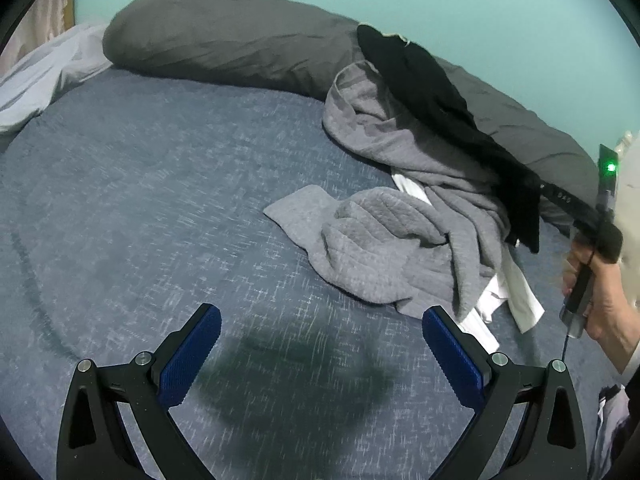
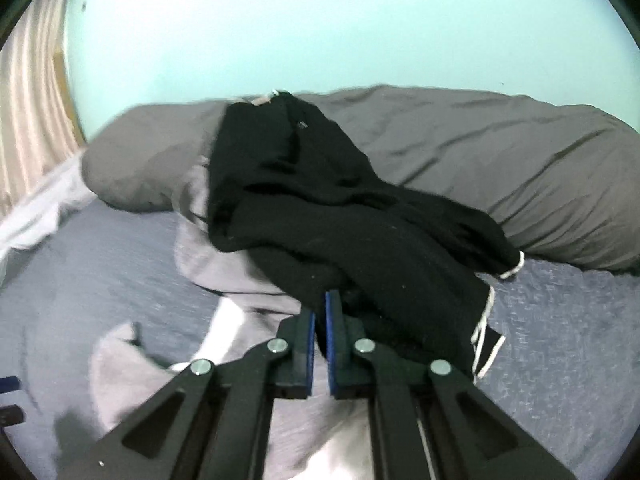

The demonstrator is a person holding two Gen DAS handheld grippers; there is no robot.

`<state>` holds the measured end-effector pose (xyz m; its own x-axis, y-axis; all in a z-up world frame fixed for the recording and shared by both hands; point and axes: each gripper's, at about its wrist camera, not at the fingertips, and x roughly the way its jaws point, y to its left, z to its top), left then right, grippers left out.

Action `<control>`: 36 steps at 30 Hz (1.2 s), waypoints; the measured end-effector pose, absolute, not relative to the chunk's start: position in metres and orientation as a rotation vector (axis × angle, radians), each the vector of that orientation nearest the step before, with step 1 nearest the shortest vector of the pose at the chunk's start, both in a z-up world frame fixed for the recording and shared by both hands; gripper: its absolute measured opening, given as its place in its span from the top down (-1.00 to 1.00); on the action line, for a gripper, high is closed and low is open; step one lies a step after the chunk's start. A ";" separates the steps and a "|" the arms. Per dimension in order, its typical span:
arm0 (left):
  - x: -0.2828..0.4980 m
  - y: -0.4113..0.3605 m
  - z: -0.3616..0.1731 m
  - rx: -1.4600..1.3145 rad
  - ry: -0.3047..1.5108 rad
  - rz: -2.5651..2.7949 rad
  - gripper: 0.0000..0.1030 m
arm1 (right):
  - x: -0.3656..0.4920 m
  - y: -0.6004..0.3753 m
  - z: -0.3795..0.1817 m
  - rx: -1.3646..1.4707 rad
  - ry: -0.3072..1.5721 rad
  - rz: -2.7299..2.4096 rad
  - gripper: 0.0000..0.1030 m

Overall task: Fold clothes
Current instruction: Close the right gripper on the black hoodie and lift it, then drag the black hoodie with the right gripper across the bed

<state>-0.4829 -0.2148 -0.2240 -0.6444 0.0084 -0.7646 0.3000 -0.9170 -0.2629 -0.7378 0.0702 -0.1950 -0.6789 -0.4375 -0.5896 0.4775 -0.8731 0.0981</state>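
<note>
- Looking from the left wrist: the left gripper [image 1: 322,346] hangs over the blue bed [image 1: 140,200] with its fingers [image 1: 192,354] wide and nothing between them. A pile of clothes [image 1: 420,216] lies ahead to the right, beside the grey pillow [image 1: 224,36]. A hand [image 1: 596,300] holds the other tool at the right edge.
- Looking from the right wrist: the right gripper [image 2: 320,312] has its fingers [image 2: 334,328] squeezed on the black garment [image 2: 340,208], which drapes over the grey clothes [image 2: 224,264].
</note>
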 end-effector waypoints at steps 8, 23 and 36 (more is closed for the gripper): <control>-0.427 -0.218 -0.192 1.165 0.575 -2.676 -0.99 | -0.656 0.067 -0.135 0.735 0.025 -2.394 0.96; -0.280 -0.192 -0.170 1.064 0.585 -2.779 -0.99 | -0.442 0.100 -0.089 0.646 -0.171 -2.225 0.96; -0.153 -0.159 -0.178 1.011 0.700 -2.822 -0.99 | -0.263 0.136 -0.113 0.666 -0.120 -2.195 0.96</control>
<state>-0.1534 -0.1593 -0.1777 -0.7825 0.0908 -0.6160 0.2075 -0.8947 -0.3954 -0.2629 0.1358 -0.1133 -0.5237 -0.7400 -0.4222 0.6894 -0.6592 0.3003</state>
